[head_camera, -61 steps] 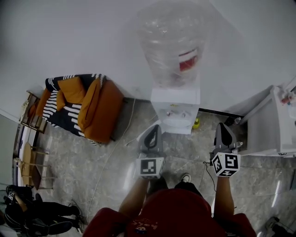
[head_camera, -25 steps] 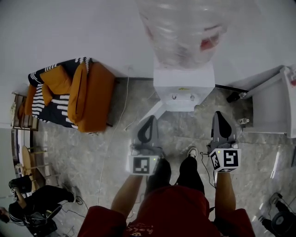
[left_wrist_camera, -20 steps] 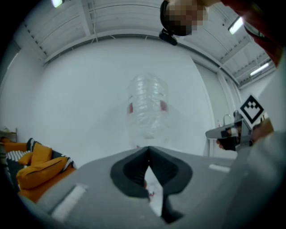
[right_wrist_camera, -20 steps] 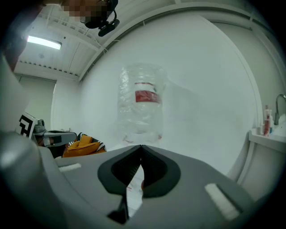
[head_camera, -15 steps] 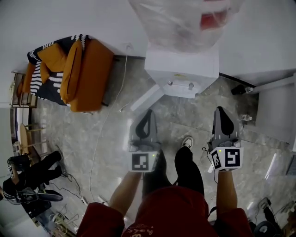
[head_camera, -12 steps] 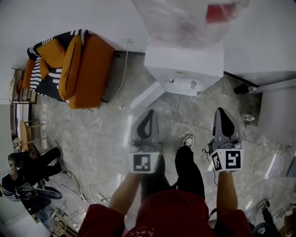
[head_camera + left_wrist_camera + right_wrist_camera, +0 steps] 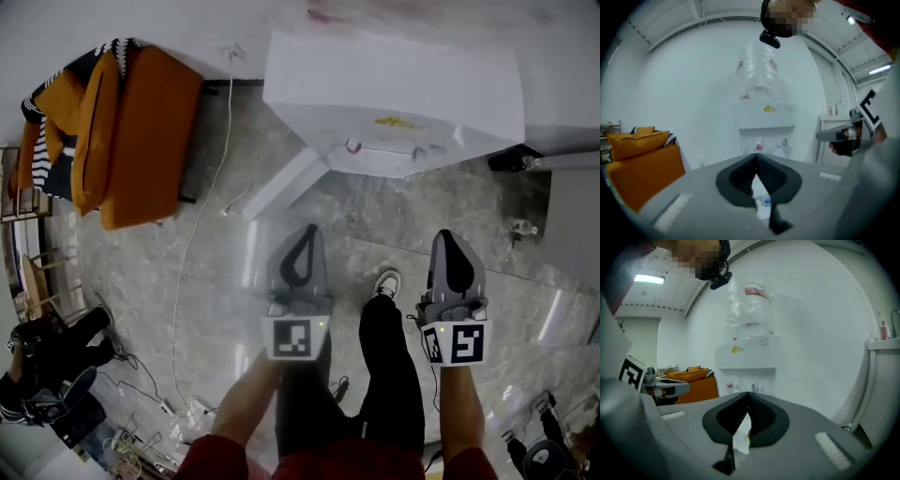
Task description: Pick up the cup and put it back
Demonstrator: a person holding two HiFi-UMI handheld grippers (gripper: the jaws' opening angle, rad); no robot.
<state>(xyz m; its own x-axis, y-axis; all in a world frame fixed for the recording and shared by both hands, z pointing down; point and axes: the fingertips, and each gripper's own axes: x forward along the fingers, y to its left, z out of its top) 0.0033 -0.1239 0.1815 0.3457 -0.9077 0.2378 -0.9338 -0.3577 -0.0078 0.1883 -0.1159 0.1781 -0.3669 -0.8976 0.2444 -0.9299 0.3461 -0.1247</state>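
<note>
No cup shows clearly in any view. A white water dispenser [image 7: 394, 94] stands against the wall ahead, with two small taps [image 7: 352, 146] under its front lip. Its clear bottle [image 7: 758, 65] shows in both gripper views. My left gripper [image 7: 308, 229] is held out over the floor short of the dispenser; its jaws meet at the tip, shut and empty. My right gripper [image 7: 447, 234] is level with it to the right, also shut with nothing in it. In their own views, the left gripper [image 7: 756, 155] and the right gripper [image 7: 748, 393] point at the dispenser's taps [image 7: 759, 143].
An orange armchair [image 7: 141, 131] stands to the left by the wall, with a cable [image 7: 192, 262] trailing over the marble floor. A white cabinet [image 7: 572, 216] is at the right. My own legs and a shoe [image 7: 384, 281] are between the grippers. Someone sits at bottom left [image 7: 47, 366].
Both grippers and the head camera have sunk lower. The dispenser fills more of the head view, and its bottle has left the top. Both grippers stayed shut.
</note>
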